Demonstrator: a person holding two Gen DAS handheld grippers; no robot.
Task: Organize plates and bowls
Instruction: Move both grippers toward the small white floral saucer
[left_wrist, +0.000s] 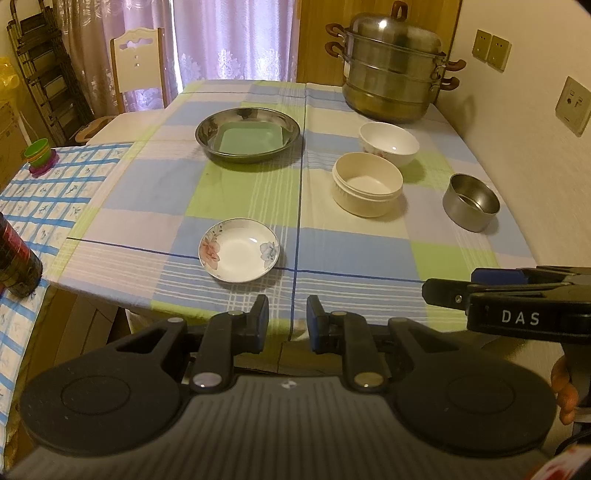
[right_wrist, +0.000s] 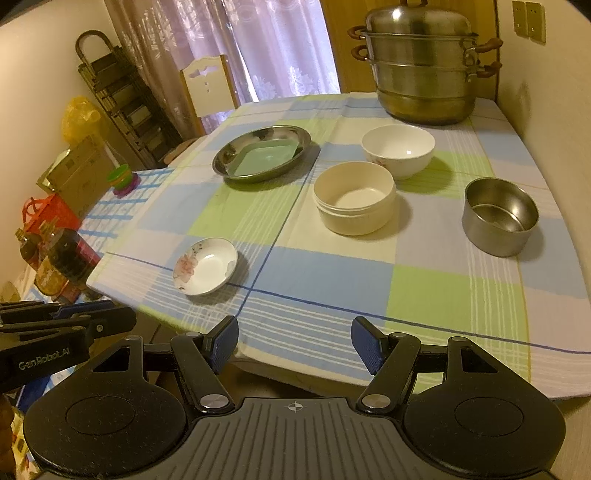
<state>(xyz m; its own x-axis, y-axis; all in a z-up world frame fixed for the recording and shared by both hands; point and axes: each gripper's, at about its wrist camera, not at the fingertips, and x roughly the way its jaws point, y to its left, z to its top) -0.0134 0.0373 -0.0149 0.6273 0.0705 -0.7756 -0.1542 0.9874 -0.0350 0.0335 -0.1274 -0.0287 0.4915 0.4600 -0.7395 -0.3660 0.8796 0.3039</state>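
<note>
Nearest, the left gripper (left_wrist: 288, 321) is held narrowly parted and empty, the floral saucer (left_wrist: 239, 254) just beyond its fingertips. The right gripper (right_wrist: 293, 345) is spread wide, grasping nothing; the cream bowl (right_wrist: 354, 203) and steel bowl (right_wrist: 500, 221) are left well ahead, presumably awaiting stacking.

Tiered steel steamer pot (left_wrist: 395, 70) at the table's far right corner, checked tablecloth (left_wrist: 258, 206), white chair (left_wrist: 138, 70) beyond the far left edge, dark bottle (left_wrist: 14, 258), lace curtains (left_wrist: 229, 37).
</note>
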